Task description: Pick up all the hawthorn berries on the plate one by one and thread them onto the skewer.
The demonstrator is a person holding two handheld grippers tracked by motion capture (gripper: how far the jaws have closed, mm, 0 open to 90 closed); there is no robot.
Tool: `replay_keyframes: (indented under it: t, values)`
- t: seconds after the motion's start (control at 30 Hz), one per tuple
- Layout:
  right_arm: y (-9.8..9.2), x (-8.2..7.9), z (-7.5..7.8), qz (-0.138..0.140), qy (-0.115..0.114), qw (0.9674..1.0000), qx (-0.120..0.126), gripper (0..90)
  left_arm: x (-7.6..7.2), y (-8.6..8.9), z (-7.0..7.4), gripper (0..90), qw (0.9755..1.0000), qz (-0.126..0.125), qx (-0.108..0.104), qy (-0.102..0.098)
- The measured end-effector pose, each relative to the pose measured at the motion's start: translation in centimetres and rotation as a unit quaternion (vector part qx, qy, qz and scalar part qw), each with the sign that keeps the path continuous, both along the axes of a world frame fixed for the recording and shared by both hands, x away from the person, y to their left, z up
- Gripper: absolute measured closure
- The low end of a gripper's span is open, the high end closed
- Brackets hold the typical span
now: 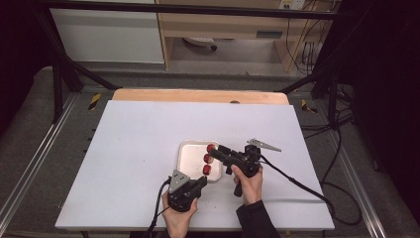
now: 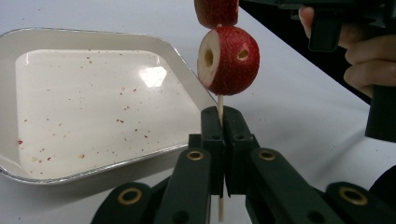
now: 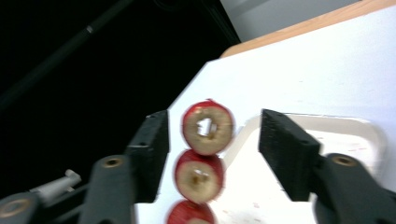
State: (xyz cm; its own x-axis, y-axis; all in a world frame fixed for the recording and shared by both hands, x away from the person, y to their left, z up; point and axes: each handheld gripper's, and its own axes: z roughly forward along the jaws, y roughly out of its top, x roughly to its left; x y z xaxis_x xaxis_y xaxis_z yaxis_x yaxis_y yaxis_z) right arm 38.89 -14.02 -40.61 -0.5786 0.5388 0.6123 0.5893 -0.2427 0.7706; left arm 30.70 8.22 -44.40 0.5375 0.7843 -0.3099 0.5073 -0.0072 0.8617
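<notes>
Three red cored fruit pieces (image 1: 207, 158) sit threaded on a thin wooden skewer (image 2: 220, 106) over the right edge of a white tray (image 1: 188, 148), near the middle of the white table (image 1: 129, 144). The left gripper (image 2: 223, 122) is pressed together, pinching the skewer just below the lowest piece. The right gripper (image 3: 212, 149) is spread wide, its jaws either side of the top piece without touching. The left gripper view shows red specks in the tray; the right gripper view shows the pieces' hollow cores.

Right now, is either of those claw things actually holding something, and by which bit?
Yes. The left gripper is shut on the bare lower end of the wooden skewer, below the red fruit pieces. The right gripper is open around the top piece, holding nothing.
</notes>
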Motion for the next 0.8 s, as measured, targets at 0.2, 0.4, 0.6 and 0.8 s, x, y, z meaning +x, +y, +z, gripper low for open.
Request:
replay_keyframes:
  t: [0.2,0.4,0.6,0.8]
  values:
    - [-1.3,0.4,0.8,0.002,-0.009,0.9972,-0.074,20.1,0.1,0.6,0.2,88.4,0.9999,0.001,0.011,-0.003]
    - [-2.5,0.8,0.9,0.019,-0.027,0.9860,-0.163,8.8,0.2,1.7,0.6,88.3,0.9996,-0.003,0.027,-0.006]
    - [-3.8,0.7,0.3,0.032,-0.037,0.9785,-0.200,4.7,0.4,2.7,0.9,88.3,0.9987,-0.015,0.049,-0.009]
    - [-4.9,0.2,-0.7,0.055,-0.043,0.9667,-0.246,1.5,0.8,3.7,1.4,88.3,0.9976,-0.026,0.065,-0.002]
